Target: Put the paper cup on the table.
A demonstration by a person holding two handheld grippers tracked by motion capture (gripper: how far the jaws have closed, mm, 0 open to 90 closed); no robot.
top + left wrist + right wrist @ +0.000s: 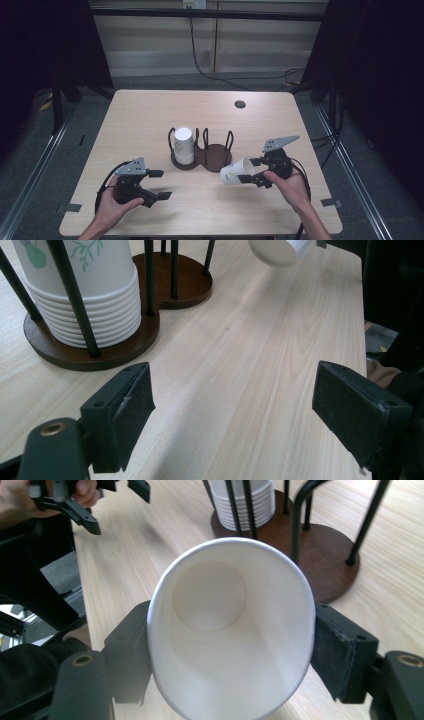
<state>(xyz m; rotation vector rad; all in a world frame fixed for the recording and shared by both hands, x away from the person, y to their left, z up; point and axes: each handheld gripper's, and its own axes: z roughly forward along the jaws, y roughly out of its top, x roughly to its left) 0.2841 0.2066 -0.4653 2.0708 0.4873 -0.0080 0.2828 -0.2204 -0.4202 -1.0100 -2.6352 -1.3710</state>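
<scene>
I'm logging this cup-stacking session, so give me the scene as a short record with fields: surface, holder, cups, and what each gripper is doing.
surface: light wooden table
holder: dark wooden two-ring base with black upright rods
stack: upside-down white paper cups in the holder's left ring
right ring: empty
right gripper: shut on a single cup, lying sideways, its mouth facing the gripper, beside the holder
left gripper: open, nothing between the jaws, near the table's front left

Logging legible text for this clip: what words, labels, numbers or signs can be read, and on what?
No text can be read.
Held paper cup: a small yellowish mark on its wall, too small to read.
Stack of paper cups in the wooden cup holder: a green leaf drawing, no letters.
Right gripper and left gripper: no labels seen.
</scene>
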